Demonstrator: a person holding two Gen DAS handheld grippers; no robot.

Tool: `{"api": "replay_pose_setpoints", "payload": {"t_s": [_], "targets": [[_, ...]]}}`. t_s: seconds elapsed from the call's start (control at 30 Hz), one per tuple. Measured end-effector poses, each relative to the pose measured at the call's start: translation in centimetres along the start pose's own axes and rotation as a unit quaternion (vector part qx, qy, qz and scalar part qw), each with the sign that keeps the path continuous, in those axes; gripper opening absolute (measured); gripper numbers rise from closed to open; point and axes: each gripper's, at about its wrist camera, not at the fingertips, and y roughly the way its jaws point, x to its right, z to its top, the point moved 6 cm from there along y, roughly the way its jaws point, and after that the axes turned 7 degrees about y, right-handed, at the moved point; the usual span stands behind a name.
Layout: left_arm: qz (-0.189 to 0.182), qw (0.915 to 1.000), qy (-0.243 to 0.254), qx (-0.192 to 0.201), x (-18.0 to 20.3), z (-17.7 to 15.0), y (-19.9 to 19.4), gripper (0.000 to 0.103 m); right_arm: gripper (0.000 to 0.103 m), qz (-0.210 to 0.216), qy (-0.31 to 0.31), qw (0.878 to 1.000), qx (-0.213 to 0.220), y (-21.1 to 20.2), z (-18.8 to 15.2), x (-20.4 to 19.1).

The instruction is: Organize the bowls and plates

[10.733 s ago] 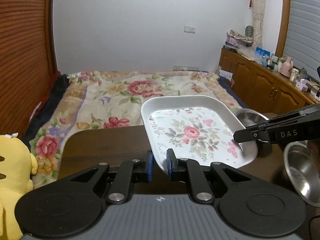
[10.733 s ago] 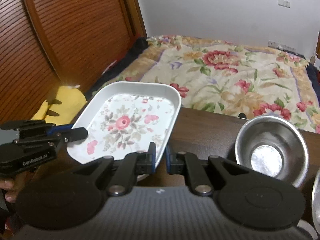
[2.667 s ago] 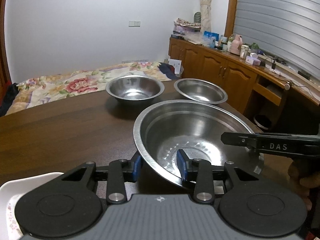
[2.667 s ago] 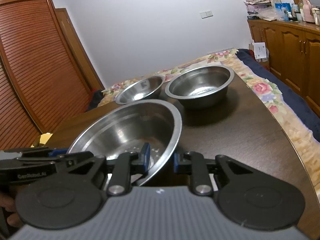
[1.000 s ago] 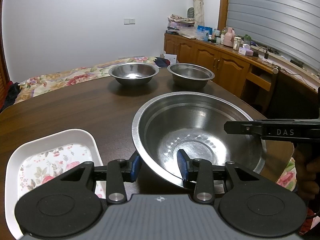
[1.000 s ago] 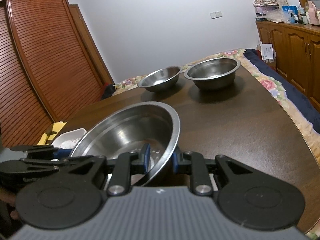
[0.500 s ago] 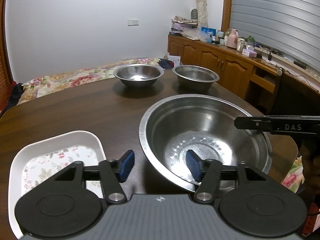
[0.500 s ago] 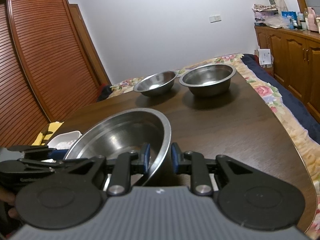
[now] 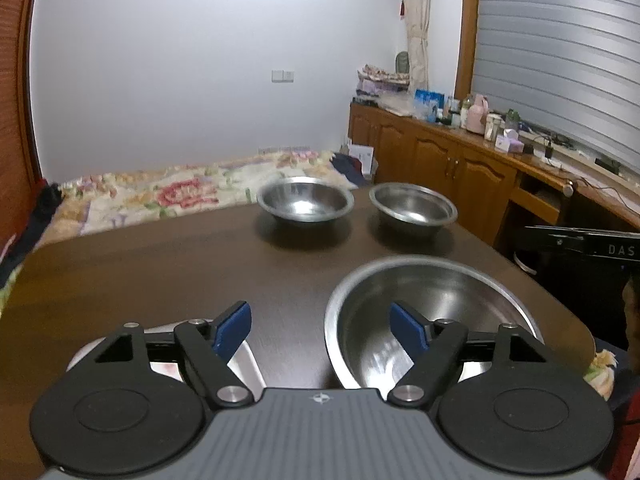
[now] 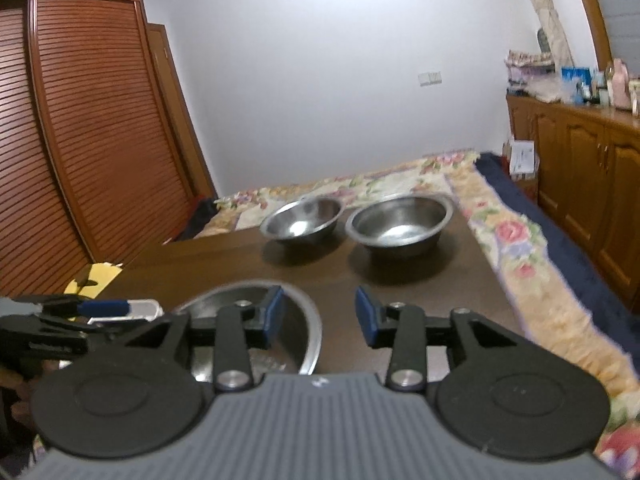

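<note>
A large steel bowl rests on the dark wooden table. My left gripper hovers over the bowl's left rim. Its jaws are opening wide, with the rim between the blue pads but untouched. My right gripper is at the opposite rim of the large bowl. Its jaws are also opening and stand clear of the metal. Two smaller steel bowls sit side by side at the table's far end. A white floral tray lies left of the big bowl, mostly hidden by my left finger.
A bed with a floral cover lies beyond the table. Wooden cabinets with clutter on top line the right wall. A slatted wardrobe fills the left side, with a yellow toy near its foot. The table's edge is close on the right.
Both grippers were shut on the large bowl's rim and have let go, their jaws spreading. Both have lifted a little. The bowl stays on the table beside the tray.
</note>
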Motion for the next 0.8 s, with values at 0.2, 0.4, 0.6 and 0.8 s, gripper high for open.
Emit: {"api": "replay_pose_setpoints", "payload": {"t_s": [0.2, 0.4, 0.6, 0.8], "targets": [[0.000, 0.9994, 0.027, 0.020, -0.4, 4.1, 1.0, 0.081, 0.051, -0.024, -0.030, 0.999, 0.017, 1.0, 2.7, 1.5], [-0.009, 0.9989, 0.039, 0.023, 0.0, 7.4, 3.3, 0.081, 0.052, -0.037, -0.039, 0.998, 0.023, 3.2, 5.1, 3.8], [-0.022, 0.9986, 0.046, 0.011, 1.0, 9.3, 6.3, 0.081, 0.052, -0.042, -0.042, 0.998, 0.008, 6.3, 6.1, 6.0], [-0.057, 0.9962, 0.063, -0.020, 2.6, 10.4, 9.9, 0.081, 0.052, -0.045, -0.041, 0.998, -0.014, 9.1, 6.0, 7.6]]}}
